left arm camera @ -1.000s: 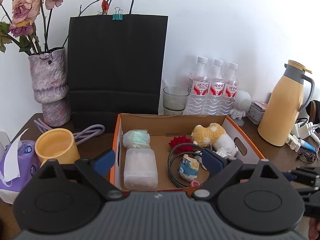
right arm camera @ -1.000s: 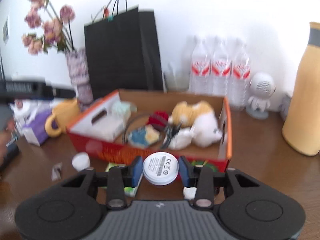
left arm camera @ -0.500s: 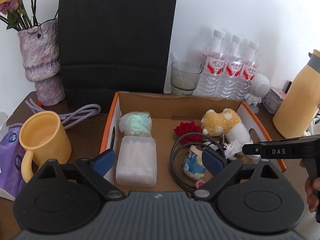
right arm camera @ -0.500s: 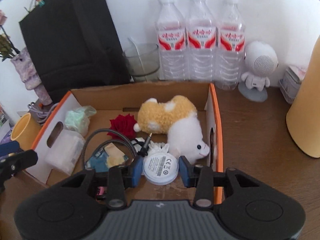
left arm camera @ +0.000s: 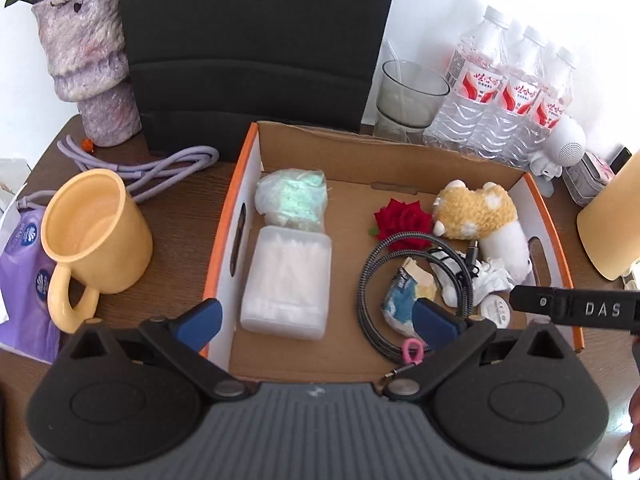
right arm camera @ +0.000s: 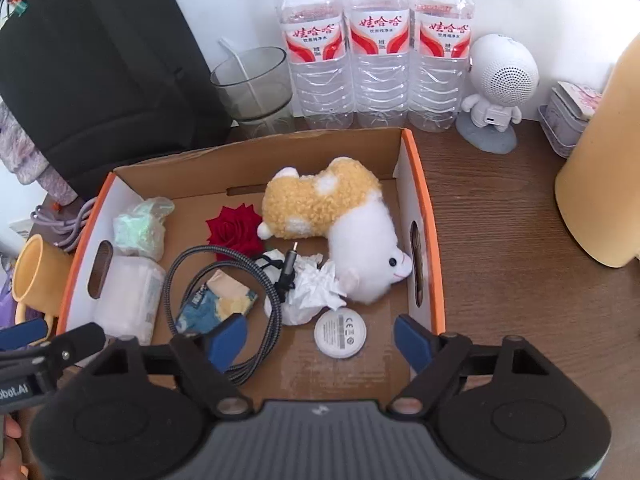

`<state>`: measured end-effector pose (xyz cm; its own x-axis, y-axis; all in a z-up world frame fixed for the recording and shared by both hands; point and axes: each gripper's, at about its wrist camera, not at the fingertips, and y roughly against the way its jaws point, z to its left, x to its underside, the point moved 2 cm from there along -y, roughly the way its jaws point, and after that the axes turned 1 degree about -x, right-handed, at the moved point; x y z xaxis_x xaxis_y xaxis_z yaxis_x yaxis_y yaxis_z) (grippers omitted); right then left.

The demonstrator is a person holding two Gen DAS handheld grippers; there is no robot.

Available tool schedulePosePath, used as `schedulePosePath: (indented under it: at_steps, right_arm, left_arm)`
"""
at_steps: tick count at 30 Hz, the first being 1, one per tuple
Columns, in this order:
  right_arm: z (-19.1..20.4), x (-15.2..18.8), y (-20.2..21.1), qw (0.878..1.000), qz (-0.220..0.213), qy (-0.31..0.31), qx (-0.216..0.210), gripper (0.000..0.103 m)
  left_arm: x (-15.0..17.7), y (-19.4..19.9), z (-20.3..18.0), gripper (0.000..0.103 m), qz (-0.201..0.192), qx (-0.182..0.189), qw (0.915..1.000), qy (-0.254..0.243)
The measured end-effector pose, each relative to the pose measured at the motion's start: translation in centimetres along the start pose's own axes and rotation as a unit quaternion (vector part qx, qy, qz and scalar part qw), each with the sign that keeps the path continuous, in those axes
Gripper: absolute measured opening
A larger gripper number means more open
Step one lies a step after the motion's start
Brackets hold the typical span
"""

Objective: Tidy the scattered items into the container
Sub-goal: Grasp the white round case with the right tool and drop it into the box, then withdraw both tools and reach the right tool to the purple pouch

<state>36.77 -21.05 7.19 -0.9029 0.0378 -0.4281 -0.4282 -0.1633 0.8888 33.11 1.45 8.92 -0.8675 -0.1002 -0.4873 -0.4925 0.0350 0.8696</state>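
Observation:
An orange-edged cardboard box [right arm camera: 420,184] [left arm camera: 236,208] holds a plush toy [right arm camera: 340,216], a red rose [right arm camera: 234,230], a braided cable [right arm camera: 180,276], crumpled paper [right arm camera: 316,284], a cotton-swab box [left arm camera: 288,276] and a green bagged item [left arm camera: 292,196]. A white round disc [right arm camera: 340,333] lies on the box floor at the front right; it also shows in the left wrist view [left arm camera: 496,307]. My right gripper [right arm camera: 322,340] is open just above the disc, not touching it. My left gripper [left arm camera: 316,316] is open and empty over the box's front left.
A yellow mug [left arm camera: 94,236], a purple tissue pack [left arm camera: 24,280] and a purple cord [left arm camera: 160,168] lie left of the box. A black bag [left arm camera: 248,48], a vase [left arm camera: 88,52], a glass [right arm camera: 254,84], three water bottles [right arm camera: 376,52], a white figurine [right arm camera: 498,84] and a yellow flask [right arm camera: 600,184] stand behind and to the right.
My right gripper carried the white disc over the box, opened and let it go onto the box floor. My left gripper moved forward and tilted down over the box.

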Motion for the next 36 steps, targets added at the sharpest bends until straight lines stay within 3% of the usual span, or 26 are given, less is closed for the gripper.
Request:
schedulePosePath:
  at_steps: [3, 10, 14, 16, 18, 22, 25, 28, 32, 36]
  right_arm:
    - [0.9, 1.2, 2.1, 0.999, -0.027, 0.016, -0.01, 0.083]
    - [1.9, 5.5, 7.4, 0.991, -0.123, 0.043, -0.01, 0.087]
    - [1.4, 9.2, 9.5, 0.979, -0.192, 0.046, -0.045, 0.089]
    - [1.3, 11.5, 10.1, 0.972, -0.224, 0.064, -0.041, 0.09]
    - [1.3, 13.7, 10.6, 0.965, -0.247, 0.083, -0.033, 0.09]
    - [0.3, 17.4, 12.2, 0.952, -0.291, 0.069, -0.065, 0.09]
    - [0.4, 19.6, 13.0, 0.949, -0.302, 0.082, -0.042, 0.095]
    - [-0.1, 22.0, 13.7, 0.948, -0.3, 0.086, -0.054, 0.095]
    - [-0.4, 26.4, 13.6, 0.946, -0.29, 0.132, -0.057, 0.095]
    - [-0.5, 30.8, 11.3, 0.958, -0.216, 0.177, -0.061, 0.094]
  left_arm:
    - [0.9, 1.2, -0.3, 0.103, -0.011, -0.005, 0.9999, 0.002]
    - [4.8, 6.5, -1.0, 0.103, -0.121, 0.003, 0.9926, -0.004]
    - [8.2, 8.8, -1.0, 0.103, -0.193, 0.009, 0.9811, -0.006]
    - [9.9, 9.7, -1.2, 0.103, -0.225, 0.007, 0.9741, -0.018]
    - [11.7, 10.0, -1.3, 0.103, -0.241, 0.01, 0.9702, -0.025]
    - [14.5, 10.8, -1.2, 0.103, -0.257, 0.015, 0.9657, -0.032]
    - [16.9, 12.3, -1.2, 0.103, -0.292, 0.0, 0.9548, -0.054]
    - [19.8, 13.0, -1.1, 0.103, -0.308, -0.008, 0.9471, -0.09]
    - [23.2, 11.8, -0.1, 0.103, -0.281, 0.01, 0.9552, -0.092]
    - [26.1, 9.2, 0.4, 0.101, -0.237, 0.059, 0.9625, -0.118]
